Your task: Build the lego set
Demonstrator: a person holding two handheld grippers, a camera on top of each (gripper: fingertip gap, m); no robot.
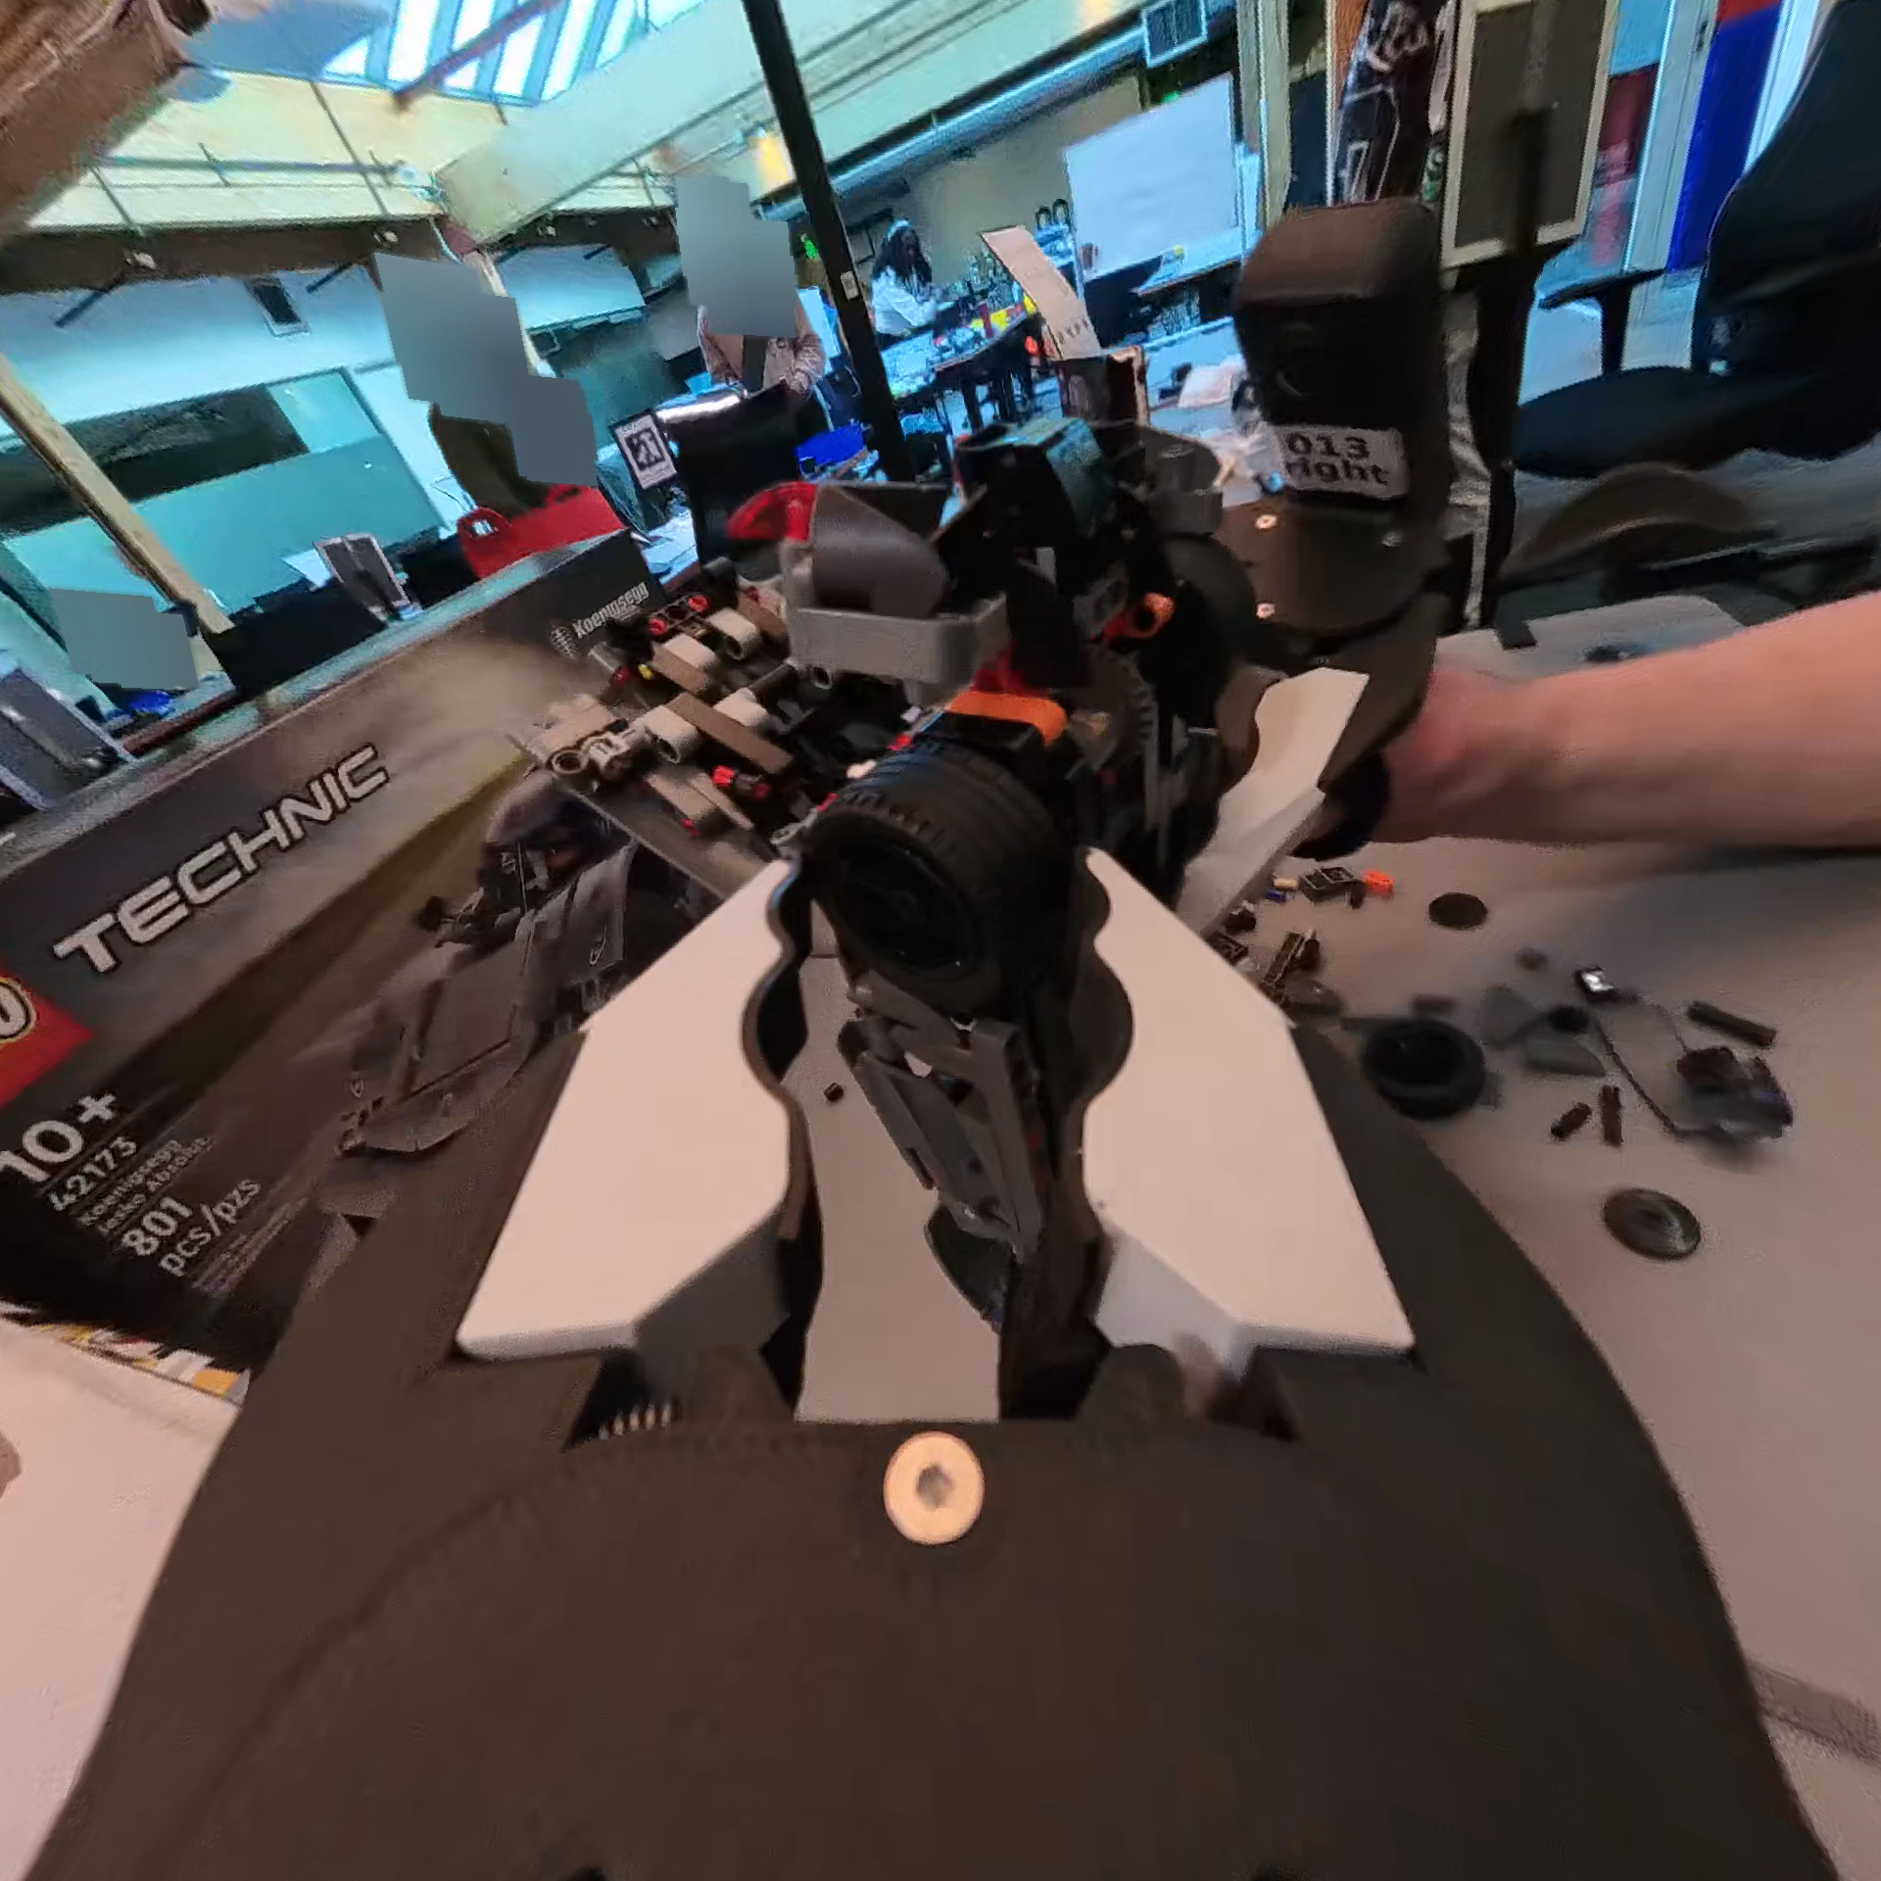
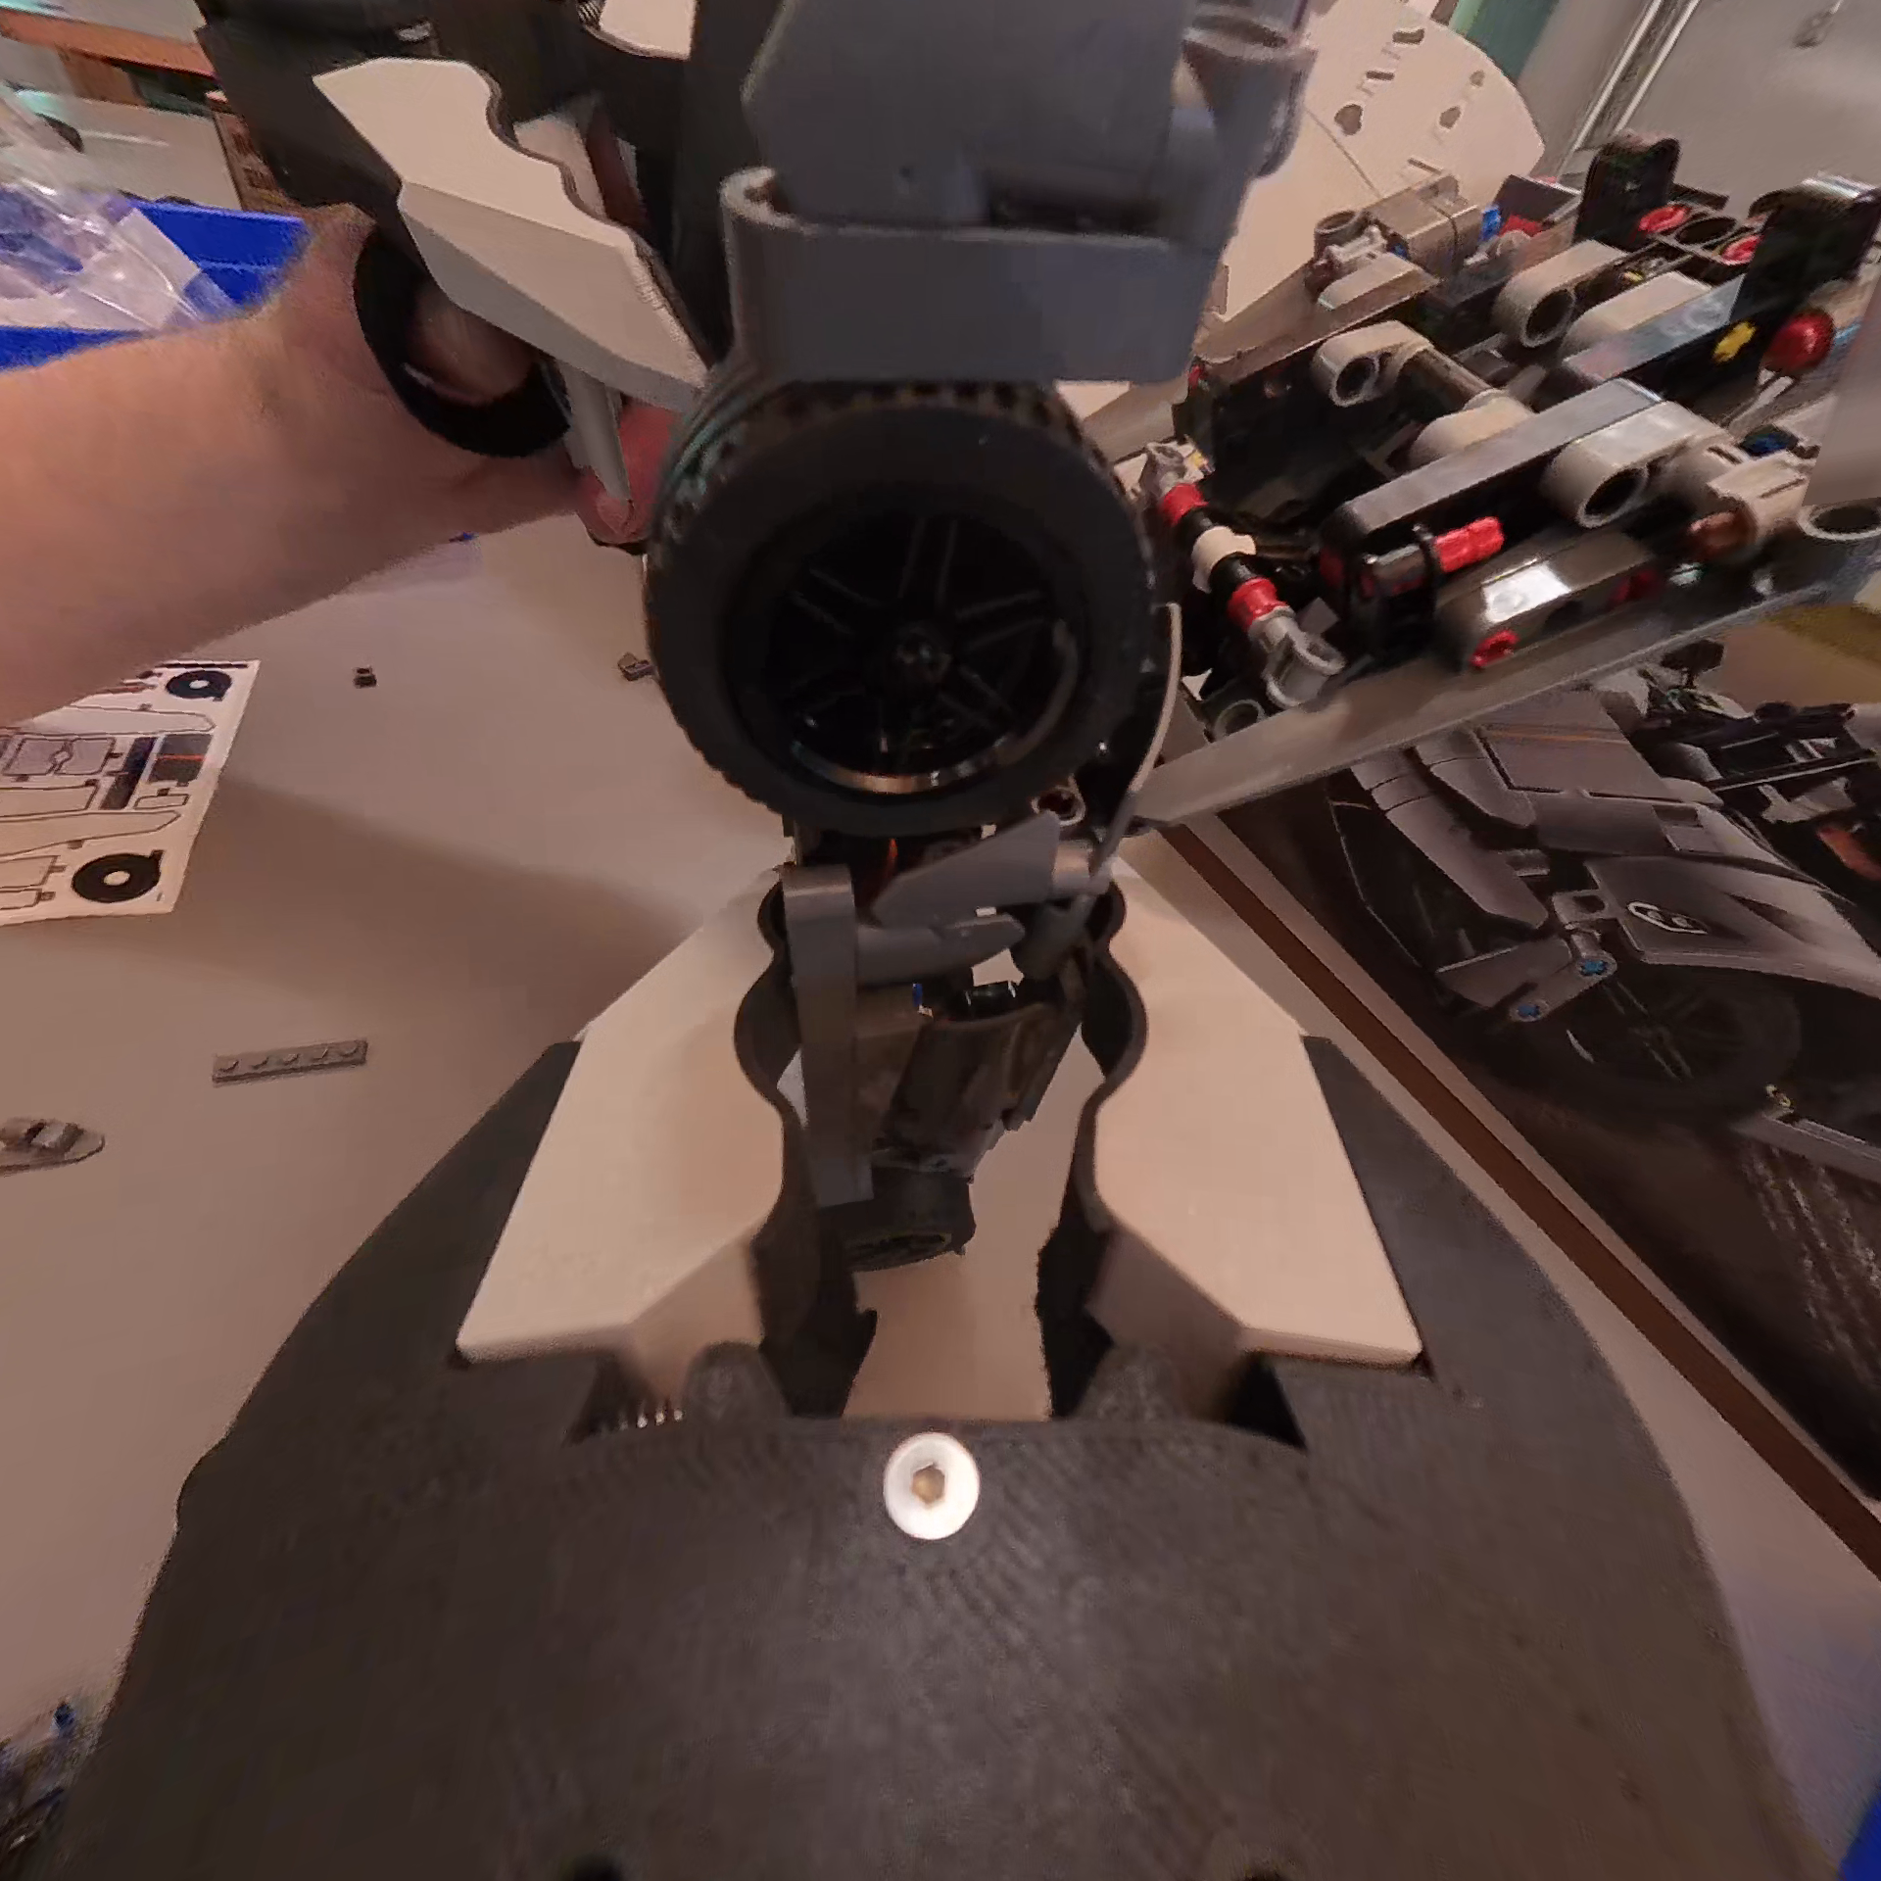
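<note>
Gripping it from opposite ends, two hand-held grippers hold a half-built grey-and-black toy-brick car model in the air above a pale tabletop. The left gripper has its white fingers closed around the grey framework beneath one black ribbed tyre; the right gripper clamps a similar grey bracket under a second spoked black wheel, and each tool shows farther off in the other's view, worked by a bare hand.

By these pictures the build looks roughly midway. A chassis with grey beams, red pins and at least two wheels mounted is together, yet no outer body panels appear, unlike the finished car pictured on the box. Loose small dark pieces lie scattered on the table beside a spare black tyre and a black disc, suggesting more wheels and trim remain to fit. A thin grey plate and a printed sticker sheet, apparently largely unused, wait on the other side.

The dark cardboard product box stands just beside the model, bearing a red logo, white lettering and a photograph of the car. A white tag with writing sits on the far gripper's body. A blue bin rests at the table's edge.
</note>
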